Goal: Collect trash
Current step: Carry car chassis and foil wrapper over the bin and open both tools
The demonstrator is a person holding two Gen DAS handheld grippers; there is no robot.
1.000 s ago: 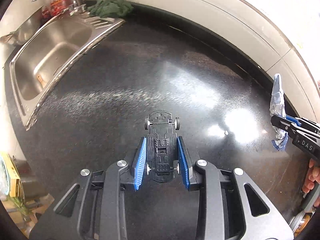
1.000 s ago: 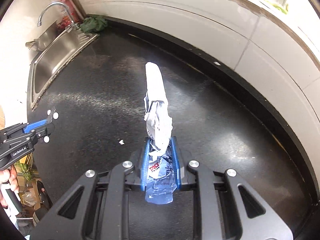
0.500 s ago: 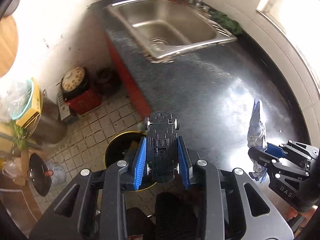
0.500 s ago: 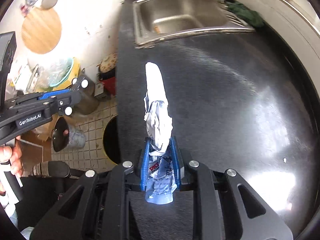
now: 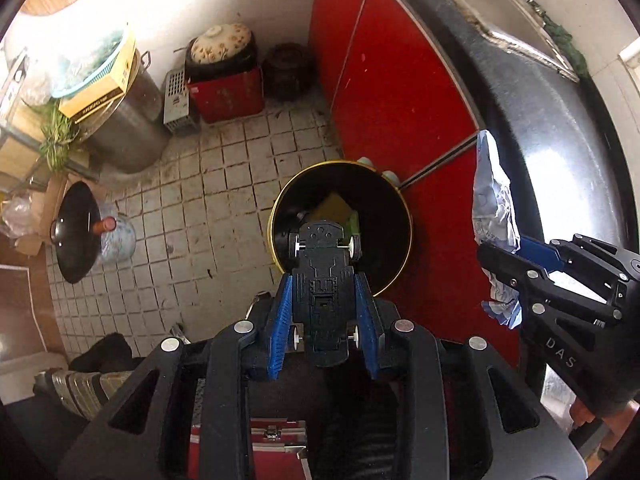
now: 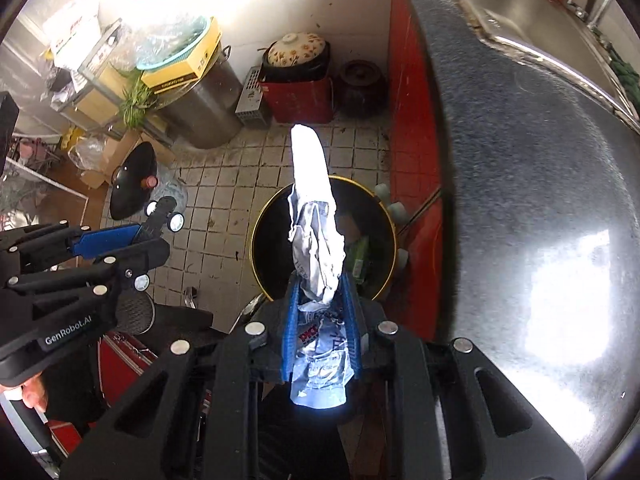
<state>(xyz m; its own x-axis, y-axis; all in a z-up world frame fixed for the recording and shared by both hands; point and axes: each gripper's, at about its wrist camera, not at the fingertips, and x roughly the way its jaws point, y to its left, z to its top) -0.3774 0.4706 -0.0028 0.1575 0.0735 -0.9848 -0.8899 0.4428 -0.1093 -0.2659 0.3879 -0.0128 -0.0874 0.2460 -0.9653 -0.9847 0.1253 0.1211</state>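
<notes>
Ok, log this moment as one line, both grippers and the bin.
left gripper: shut on black toy car chassis | right gripper: shut on crumpled silver wrapper | both above round black gold-rimmed bin | nothing released

Both wrist views look steeply down from above counter height onto the tiled floor (image 5: 192, 208), each past its own blue fingers. Both share the black bin (image 5: 384, 208) beside the red cabinet (image 5: 384, 92), the pots along the wall and the counter (image 6: 520, 184) edge. Each shows the other gripper at its side.
</notes>
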